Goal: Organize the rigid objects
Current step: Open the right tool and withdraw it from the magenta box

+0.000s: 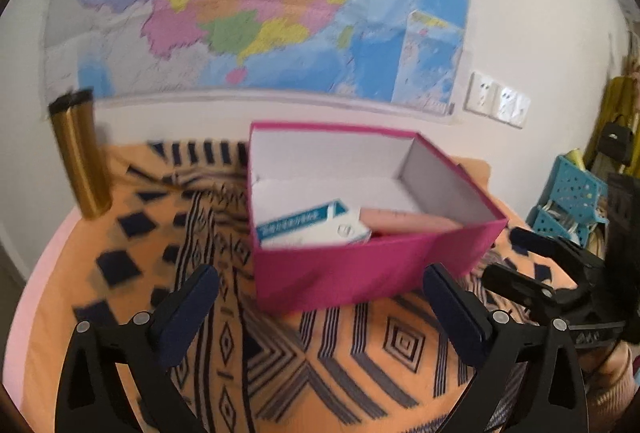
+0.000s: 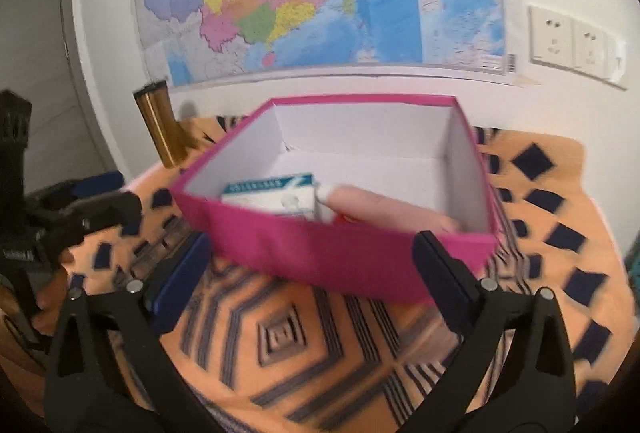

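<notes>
Both views are evenly and softly lit, with no hard shadows and only a faint sheen on the gold cylinder (image 1: 80, 157). Motion blur smears the pink box (image 1: 360, 265) and the patterned cloth (image 2: 320, 353). Fisheye distortion bends the wall map (image 1: 256, 5), and the corners go black.

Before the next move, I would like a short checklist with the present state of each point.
1. Left tool empty and open: ok, nothing between its fingers.
2. Right tool empty and open: ok, nothing held.
3. White and teal carton inside the pink box: ok, it lies against the near wall.
4. Pale pink object inside the box: ok, beside the carton; what it is, cannot tell.
5. Free room in the box: ok, the far half shows bare floor.
6. Gold cylinder put away: not ok, it stands on the patterned cloth outside the box.
</notes>
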Action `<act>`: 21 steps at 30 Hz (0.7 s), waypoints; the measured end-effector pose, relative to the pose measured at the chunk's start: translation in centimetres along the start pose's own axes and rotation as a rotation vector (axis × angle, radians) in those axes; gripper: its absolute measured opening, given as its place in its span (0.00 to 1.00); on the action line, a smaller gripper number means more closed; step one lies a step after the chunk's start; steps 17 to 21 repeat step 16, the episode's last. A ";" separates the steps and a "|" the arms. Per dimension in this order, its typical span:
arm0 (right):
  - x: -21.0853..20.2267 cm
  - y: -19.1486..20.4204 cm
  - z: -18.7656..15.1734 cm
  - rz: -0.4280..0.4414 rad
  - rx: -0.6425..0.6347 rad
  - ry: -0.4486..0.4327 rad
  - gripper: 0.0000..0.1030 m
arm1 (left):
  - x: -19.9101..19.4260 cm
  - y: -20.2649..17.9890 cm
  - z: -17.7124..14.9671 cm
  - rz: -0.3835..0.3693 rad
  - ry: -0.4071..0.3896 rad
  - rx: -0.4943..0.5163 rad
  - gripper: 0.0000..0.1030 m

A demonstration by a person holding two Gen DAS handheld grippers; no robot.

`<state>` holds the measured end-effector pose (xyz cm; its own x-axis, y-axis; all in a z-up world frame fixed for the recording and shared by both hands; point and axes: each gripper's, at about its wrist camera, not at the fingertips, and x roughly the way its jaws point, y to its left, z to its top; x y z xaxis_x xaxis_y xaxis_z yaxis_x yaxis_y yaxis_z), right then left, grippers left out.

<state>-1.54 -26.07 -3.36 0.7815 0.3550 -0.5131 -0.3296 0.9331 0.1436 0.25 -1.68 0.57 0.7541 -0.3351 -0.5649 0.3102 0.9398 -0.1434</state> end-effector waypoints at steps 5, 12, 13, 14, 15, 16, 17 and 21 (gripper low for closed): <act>-0.6 0.5 -2.3 -0.066 -0.010 0.024 0.98 | 0.3 -0.2 -2.1 0.049 0.045 -0.027 1.00; -1.2 1.0 -3.6 -0.078 -0.007 0.028 0.98 | 0.5 -0.6 -3.8 0.087 0.090 -0.028 1.00; -1.2 1.0 -3.7 -0.076 -0.005 0.033 0.98 | 0.4 -0.8 -4.0 0.088 0.089 -0.019 1.00; -1.2 1.1 -3.9 -0.073 0.000 0.036 0.98 | 0.3 -1.1 -4.1 0.091 0.087 -0.004 1.00; -1.2 1.1 -4.1 -0.072 0.006 0.039 0.98 | 0.3 -1.4 -4.2 0.098 0.086 0.008 1.00; -1.2 1.2 -4.2 -0.071 0.008 0.041 0.98 | 0.3 -1.7 -4.3 0.101 0.086 0.019 1.00; -1.2 1.2 -4.2 -0.071 0.008 0.041 0.98 | 0.3 -1.7 -4.3 0.101 0.086 0.019 1.00; -1.2 1.2 -4.2 -0.071 0.008 0.041 0.98 | 0.3 -1.7 -4.3 0.101 0.086 0.019 1.00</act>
